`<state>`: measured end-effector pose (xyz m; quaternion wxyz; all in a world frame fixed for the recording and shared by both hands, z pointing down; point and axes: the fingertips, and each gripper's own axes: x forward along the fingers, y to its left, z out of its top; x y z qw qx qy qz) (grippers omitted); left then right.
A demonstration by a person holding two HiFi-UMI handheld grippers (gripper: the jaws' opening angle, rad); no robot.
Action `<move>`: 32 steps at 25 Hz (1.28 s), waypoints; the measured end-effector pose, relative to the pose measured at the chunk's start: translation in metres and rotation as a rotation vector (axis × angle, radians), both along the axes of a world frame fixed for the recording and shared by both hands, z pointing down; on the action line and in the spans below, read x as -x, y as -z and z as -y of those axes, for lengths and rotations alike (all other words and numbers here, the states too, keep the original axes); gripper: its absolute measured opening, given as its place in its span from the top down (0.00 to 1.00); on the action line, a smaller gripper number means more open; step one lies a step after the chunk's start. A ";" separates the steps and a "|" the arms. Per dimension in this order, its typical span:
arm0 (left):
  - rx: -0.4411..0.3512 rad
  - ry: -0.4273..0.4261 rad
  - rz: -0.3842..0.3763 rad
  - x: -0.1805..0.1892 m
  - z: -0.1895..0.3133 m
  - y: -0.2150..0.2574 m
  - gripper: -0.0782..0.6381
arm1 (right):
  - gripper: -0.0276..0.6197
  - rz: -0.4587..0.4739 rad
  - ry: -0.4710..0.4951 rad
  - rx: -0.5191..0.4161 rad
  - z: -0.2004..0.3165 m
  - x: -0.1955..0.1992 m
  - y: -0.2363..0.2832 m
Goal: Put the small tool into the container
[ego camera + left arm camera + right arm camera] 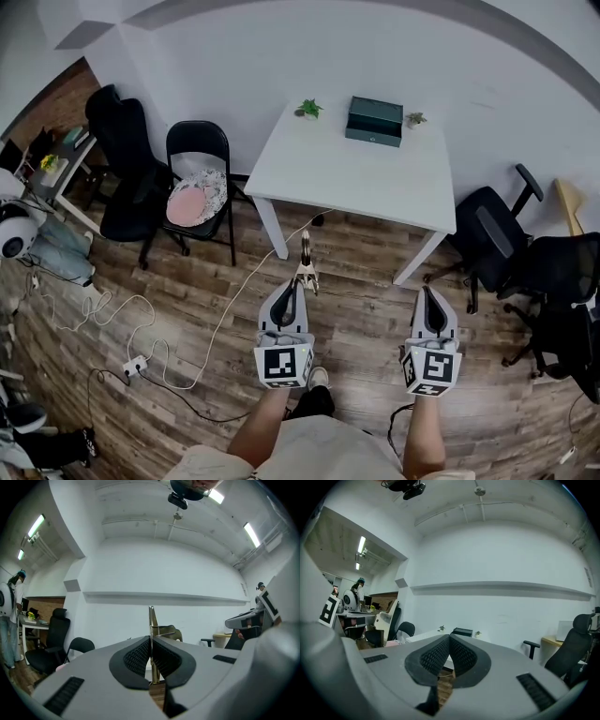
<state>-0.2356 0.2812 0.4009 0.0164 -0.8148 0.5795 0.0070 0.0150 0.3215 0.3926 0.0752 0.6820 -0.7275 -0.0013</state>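
Small tool (305, 262) here looks like a slim brass-coloured metal thing, maybe a nail clipper going by the flat blade and curved lever, but I can't say for sure. It's pinched in the left gripper (296, 291), sticking up past the tips, out over the wood-look floor and well short of the white table (356, 183). The jaws are clamped tight on its lower end, ribbed black pads on both flat faces.

My guess is it's light, rigid and pretty slick, so gripping the flat sides like this makes sense. Hold it by the edges and I'd expect it to twist out.

The right gripper (428, 305) is squeezed closed on nothing.

The container (375, 120) is a boxy dark green case at the table's far edge, between two tiny potted plants (309, 109).
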 end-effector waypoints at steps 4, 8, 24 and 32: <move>0.009 -0.008 -0.005 0.005 0.019 -0.004 0.88 | 0.93 -0.003 -0.006 0.010 0.021 0.005 -0.002; 0.025 -0.005 -0.010 0.013 0.037 -0.011 0.88 | 0.93 -0.009 0.000 0.019 0.040 0.014 -0.004; 0.027 0.007 -0.052 0.048 0.103 -0.012 0.88 | 0.93 -0.048 0.019 0.033 0.110 0.051 -0.003; 0.004 0.051 -0.073 0.073 0.115 -0.003 0.88 | 0.94 -0.060 0.036 0.008 0.129 0.062 0.010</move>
